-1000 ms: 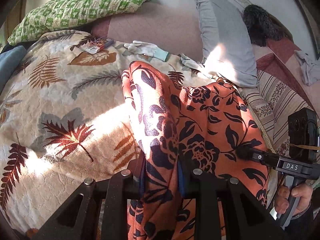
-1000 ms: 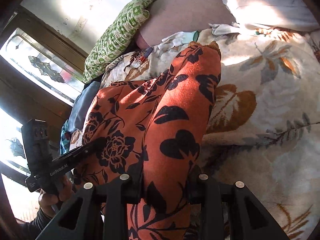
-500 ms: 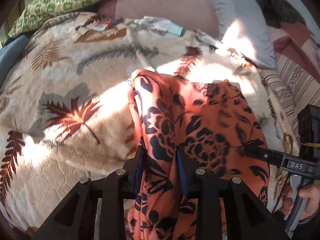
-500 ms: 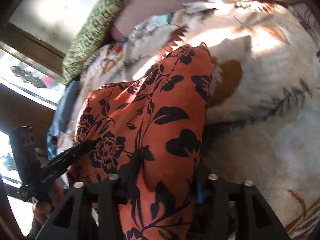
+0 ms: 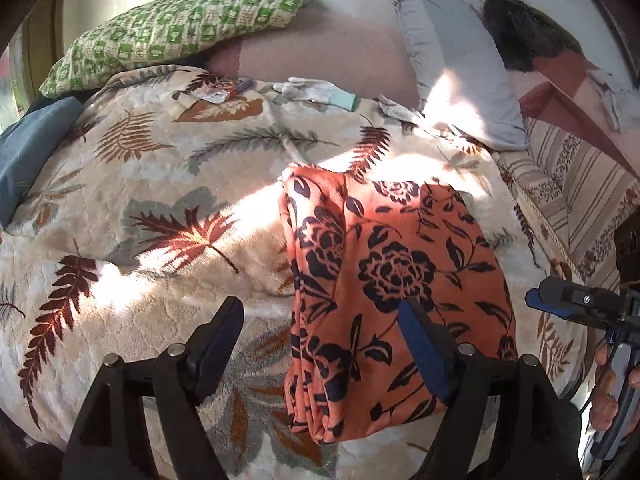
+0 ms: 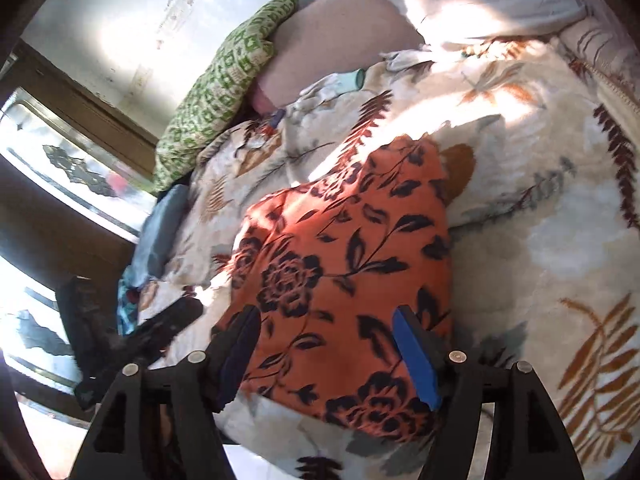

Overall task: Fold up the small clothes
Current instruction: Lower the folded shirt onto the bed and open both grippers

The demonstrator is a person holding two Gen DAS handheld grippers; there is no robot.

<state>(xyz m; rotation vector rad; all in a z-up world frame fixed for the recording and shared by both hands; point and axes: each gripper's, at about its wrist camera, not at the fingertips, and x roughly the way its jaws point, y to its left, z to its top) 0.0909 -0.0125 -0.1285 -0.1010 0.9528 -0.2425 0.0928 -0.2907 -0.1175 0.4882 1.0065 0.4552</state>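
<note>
Left wrist view: garment (image 5: 392, 280) lying folded on bed (image 5: 160, 208), long axis running away.
Left gripper (image 5: 320, 344): fingers opening, straddling garment's left edge, gripping nothing.
Right gripper (image 6: 326, 350): fingers opening over near edge, gripping nothing.

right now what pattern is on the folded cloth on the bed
Orange with dark navy flowers and leaves, on the folded cloth; clearest in the left wrist view.

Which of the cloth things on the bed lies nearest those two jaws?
The orange garment with dark flowers, folded flat directly under both opening jaws. The white gloves and green checked pillow lie far back by the wall.
</note>
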